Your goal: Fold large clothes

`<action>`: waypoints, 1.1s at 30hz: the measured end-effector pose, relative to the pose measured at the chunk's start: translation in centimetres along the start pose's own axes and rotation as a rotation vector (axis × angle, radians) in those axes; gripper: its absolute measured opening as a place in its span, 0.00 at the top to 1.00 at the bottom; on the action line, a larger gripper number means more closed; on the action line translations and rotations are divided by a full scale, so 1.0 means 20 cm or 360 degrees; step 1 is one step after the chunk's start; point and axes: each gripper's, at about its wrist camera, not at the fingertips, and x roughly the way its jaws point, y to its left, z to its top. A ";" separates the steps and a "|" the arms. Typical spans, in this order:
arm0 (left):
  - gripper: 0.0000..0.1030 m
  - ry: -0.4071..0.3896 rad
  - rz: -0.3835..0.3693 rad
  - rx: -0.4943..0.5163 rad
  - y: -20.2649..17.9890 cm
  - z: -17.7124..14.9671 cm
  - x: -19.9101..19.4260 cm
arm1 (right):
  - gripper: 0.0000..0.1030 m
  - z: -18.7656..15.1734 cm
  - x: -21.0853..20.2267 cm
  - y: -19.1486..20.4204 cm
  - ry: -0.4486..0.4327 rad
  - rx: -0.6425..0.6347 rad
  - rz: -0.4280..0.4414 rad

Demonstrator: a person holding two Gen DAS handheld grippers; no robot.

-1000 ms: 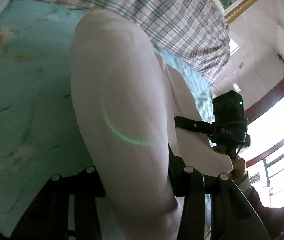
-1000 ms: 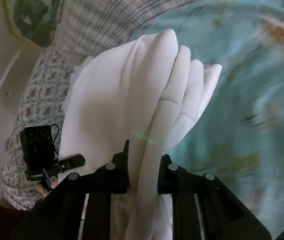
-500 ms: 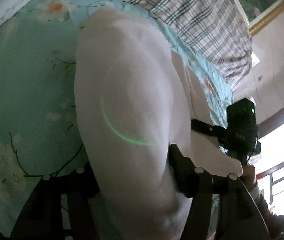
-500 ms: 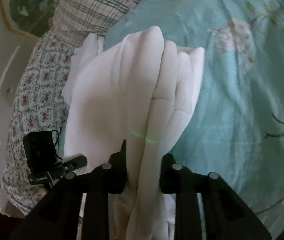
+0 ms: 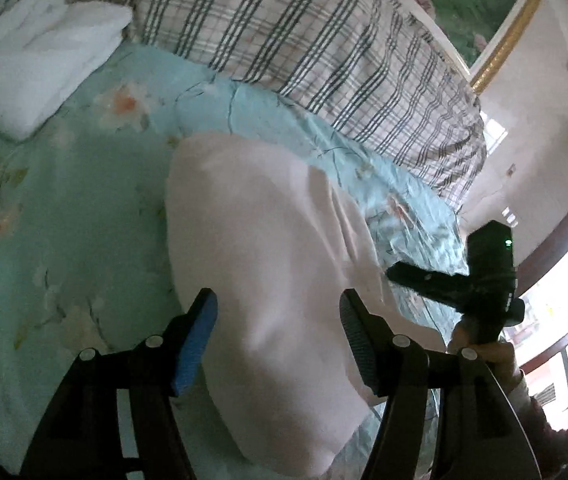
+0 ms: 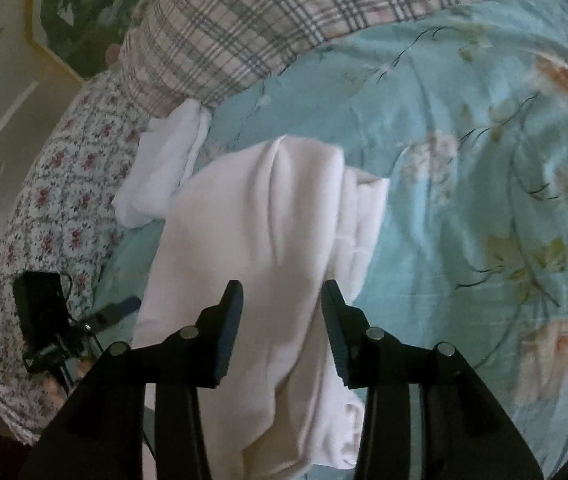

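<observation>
A white garment lies folded in a thick bundle on the turquoise floral bedspread. My left gripper is open, its jaws standing either side of the bundle's near end. In the right wrist view the same garment shows several stacked folds along its right edge. My right gripper is open over the garment's near part, with cloth lying between and below the jaws. Each view shows the other gripper: the right one and the left one.
A second folded white cloth lies at the back left, also in the right wrist view. A plaid pillow and a floral pillow lie at the bed's head. A window is at right.
Both grippers have opened and let go of the white garment. It has dropped from being held up onto the bedspread, and both grippers have drawn back a little.
</observation>
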 end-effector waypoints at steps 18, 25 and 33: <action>0.41 0.0133 -0.0125 0.0018 -0.08 -0.02 0.24 | 0.95 0.04 -0.09 -0.06 -0.0127 0.0077 0.0075; 0.41 0.0213 0.0045 0.0173 -0.21 -0.02 0.33 | 0.87 -0.02 0.03 -0.19 0.0024 0.0196 -0.0068; 0.41 0.0064 -0.0019 0.0144 -0.15 0.29 0.19 | 0.83 0.12 -0.11 0.11 -0.0192 0.0154 0.0023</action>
